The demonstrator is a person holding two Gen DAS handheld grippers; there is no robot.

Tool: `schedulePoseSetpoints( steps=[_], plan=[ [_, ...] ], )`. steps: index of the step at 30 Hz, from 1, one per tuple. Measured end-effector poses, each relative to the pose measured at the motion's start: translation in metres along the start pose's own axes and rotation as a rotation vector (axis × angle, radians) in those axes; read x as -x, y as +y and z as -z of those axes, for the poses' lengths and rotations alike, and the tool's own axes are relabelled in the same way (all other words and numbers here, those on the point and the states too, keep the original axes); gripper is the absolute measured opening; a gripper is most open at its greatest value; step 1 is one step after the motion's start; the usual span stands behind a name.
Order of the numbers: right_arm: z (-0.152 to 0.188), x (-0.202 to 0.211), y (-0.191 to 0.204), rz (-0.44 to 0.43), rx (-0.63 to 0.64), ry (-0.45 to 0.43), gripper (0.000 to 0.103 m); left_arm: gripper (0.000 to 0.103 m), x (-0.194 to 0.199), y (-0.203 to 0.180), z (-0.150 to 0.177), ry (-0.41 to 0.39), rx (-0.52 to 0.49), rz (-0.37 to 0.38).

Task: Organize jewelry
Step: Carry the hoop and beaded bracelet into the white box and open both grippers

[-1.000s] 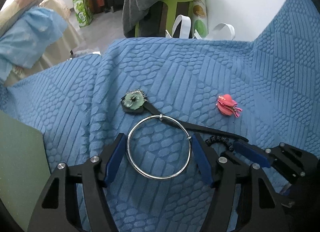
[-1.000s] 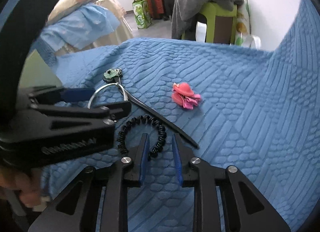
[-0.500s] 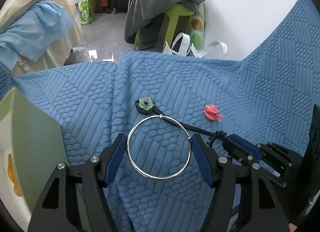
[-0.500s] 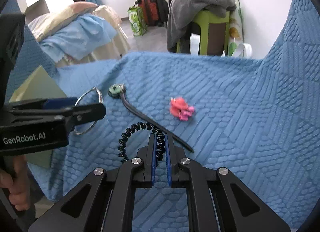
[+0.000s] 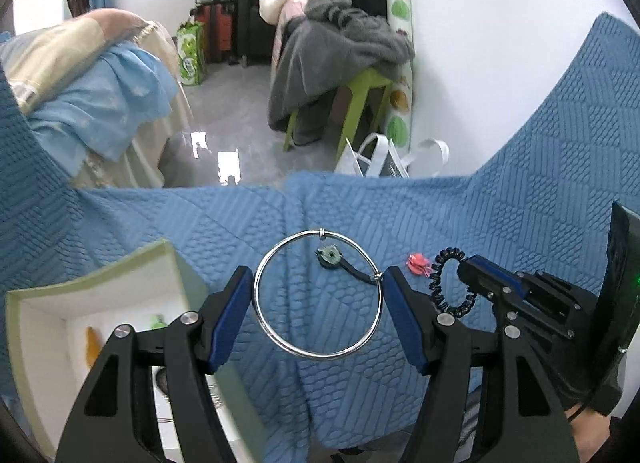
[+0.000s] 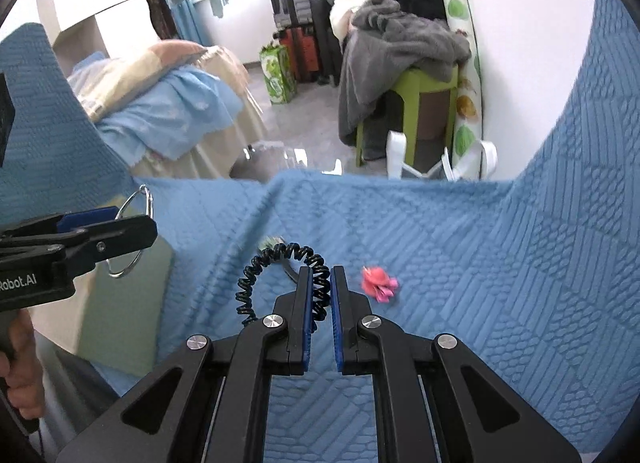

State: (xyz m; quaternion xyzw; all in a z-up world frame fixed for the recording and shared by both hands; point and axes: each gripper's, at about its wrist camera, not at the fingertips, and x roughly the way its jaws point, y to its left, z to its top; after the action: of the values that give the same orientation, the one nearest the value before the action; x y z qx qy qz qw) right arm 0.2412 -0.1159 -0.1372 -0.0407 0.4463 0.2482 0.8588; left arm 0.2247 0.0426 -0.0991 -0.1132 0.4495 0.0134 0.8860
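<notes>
Silver bangle spans left tongs, seemingly lifted.

open blue bedspread at right, pink clip and hair stick mid-cloth, box blocking left edge

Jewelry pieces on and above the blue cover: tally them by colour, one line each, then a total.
Silver: 1, the bangle held in the left gripper
Black: 1, the spiral hair tie held in the right gripper
Green and black: 1, the hair stick lying on the cover
Pink: 1, the hair clip lying on the cover
Total: 4
</notes>
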Motion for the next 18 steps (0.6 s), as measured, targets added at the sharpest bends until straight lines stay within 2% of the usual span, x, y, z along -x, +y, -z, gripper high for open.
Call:
schedulePoseSetpoints(
  steps=[3,11,18],
  plan=[
    [-0.014,0.014,0.014,-0.015,0.012,-0.029,0.007,0.067,0.025,0.009,-0.006,-0.017,-0.004,-0.06],
    [-0.046,0.051,0.066,-0.086,0.046,-0.1,0.007,0.067,0.087,0.043,-0.013,-0.088,0.043,-0.066],
    [-0.058,0.064,0.121,-0.157,0.096,-0.113,0.007,0.067,0.107,0.086,-0.004,-0.095,0.067,-0.092]
  ],
)
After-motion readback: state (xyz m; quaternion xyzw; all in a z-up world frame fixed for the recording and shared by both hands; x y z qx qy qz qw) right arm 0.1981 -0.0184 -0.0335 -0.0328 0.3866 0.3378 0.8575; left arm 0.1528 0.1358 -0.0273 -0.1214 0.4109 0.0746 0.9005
